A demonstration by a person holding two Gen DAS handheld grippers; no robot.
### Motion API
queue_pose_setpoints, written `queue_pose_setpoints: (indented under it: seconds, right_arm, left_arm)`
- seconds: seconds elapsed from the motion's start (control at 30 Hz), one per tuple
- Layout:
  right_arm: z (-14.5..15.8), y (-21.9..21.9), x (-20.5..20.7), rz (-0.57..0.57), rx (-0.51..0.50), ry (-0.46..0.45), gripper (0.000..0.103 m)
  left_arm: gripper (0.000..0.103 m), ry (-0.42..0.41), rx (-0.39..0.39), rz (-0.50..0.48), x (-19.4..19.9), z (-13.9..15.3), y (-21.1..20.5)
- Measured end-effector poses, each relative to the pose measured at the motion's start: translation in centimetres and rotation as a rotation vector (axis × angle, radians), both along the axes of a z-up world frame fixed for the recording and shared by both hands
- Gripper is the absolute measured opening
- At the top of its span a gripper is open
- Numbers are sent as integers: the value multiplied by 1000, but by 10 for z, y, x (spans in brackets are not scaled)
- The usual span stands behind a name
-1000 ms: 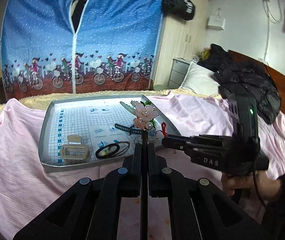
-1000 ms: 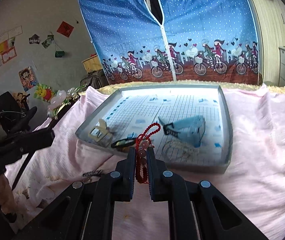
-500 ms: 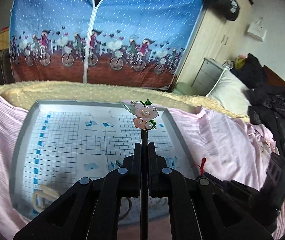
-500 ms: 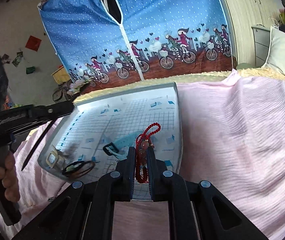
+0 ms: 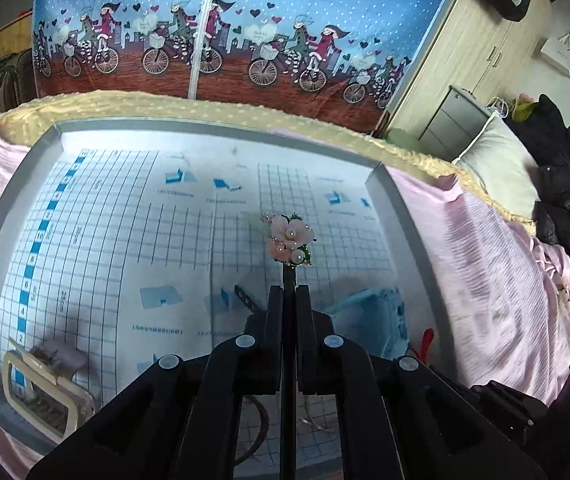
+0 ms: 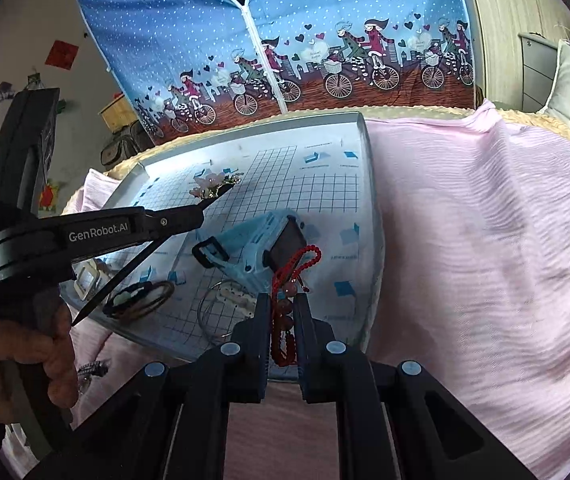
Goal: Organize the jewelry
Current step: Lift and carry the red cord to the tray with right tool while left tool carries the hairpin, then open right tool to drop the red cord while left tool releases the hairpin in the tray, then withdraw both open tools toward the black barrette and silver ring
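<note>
A grey tray [image 5: 413, 216] is laid on the bed's pink sheet [image 6: 485, 240], apparently as the collecting place. A blue watch [image 6: 253, 240] lies near the tray's right edge. The left gripper [image 5: 289, 294] is closed on a flower hairpin [image 5: 291, 238], held over the tray's middle, blossom beyond the jaws. The right gripper [image 6: 283, 300] is clamped on a red bead bracelet [image 6: 285, 280], looping past the jaws above the tray's near edge.

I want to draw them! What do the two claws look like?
Both are black plastic. Each claw, left and right, has two flat straight fingers with round silver screws behind them. The left one's side says "GenRobot.AI" in white, on a pistol-style handle held by a hand.
</note>
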State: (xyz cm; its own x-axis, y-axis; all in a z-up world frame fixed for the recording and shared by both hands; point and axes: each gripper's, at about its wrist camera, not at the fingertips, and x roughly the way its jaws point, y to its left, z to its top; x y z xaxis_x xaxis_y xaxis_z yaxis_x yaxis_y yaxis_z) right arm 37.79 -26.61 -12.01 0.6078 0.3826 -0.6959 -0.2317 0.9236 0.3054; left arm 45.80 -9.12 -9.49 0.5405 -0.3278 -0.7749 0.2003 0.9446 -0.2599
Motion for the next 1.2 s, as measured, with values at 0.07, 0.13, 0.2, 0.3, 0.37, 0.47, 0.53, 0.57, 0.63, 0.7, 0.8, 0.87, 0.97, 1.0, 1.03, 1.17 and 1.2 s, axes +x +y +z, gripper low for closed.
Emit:
queue_pose_setpoints:
  seconds: [0.07, 0.13, 0.2, 0.3, 0.37, 0.47, 0.53, 0.57, 0.63, 0.7, 0.8, 0.87, 0.97, 1.0, 1.03, 1.17, 1.2]
  right_arm:
    - [0, 1, -1, 0, -2, 0, 12]
    - [1, 0, -1, 1, 5, -2, 12]
    - [2, -2, -1, -5, 13, 1, 13]
    - [6, -7, -1, -24, 37, 1, 31]
    - [13, -10, -5, -37, 39, -23, 48]
    - [26, -11, -12, -49, 42, -67, 65]
    - [37, -12, -20, -56, 57, -112, 77]
    - [43, -12, -25, -56, 63, -138, 83]
    - [54, -11, -37, -52, 64, -190, 90]
    - [65, -8, -48, -45, 61, -237, 102]
    - [83, -1, -72, -26, 53, -320, 103]
    - [92, 4, -88, -13, 43, -358, 103]
    - [107, 13, -114, 6, 21, -424, 103]
    - [111, 15, -120, 10, 15, -442, 103]
    - [115, 19, -130, 16, 7, -467, 103]
    - [122, 26, -164, 15, 11, -516, 103]
    - [123, 28, -171, 18, 14, -518, 103]
  left_arm:
    - [3, 14, 5, 9, -2, -3, 0]
    - [3, 30, -9, 3, -1, -5, 0]
    - [4, 37, -6, 3, -1, -2, 1]
    - [8, 21, -10, 3, -7, 9, 4]
    - [27, -1, -6, 14, -13, 19, 6]
    - [73, -59, -26, 39, -30, 37, 15]
    - [83, -87, -9, 50, -42, 47, 19]
    - [85, -115, 11, 62, -52, 54, 23]
    - [89, -176, 38, 64, -70, 66, 28]
    - [101, -263, 81, 64, -95, 79, 36]
    - [101, -373, 145, 62, -132, 93, 44]
    - [101, -411, 183, 61, -154, 100, 50]
    - [101, -449, 207, 75, -185, 107, 62]
    - [101, -457, 207, 78, -194, 109, 67]
    - [101, -465, 203, 82, -203, 111, 72]
    - [101, -468, 194, 81, -237, 119, 90]
    - [101, -462, 192, 77, -245, 120, 94]
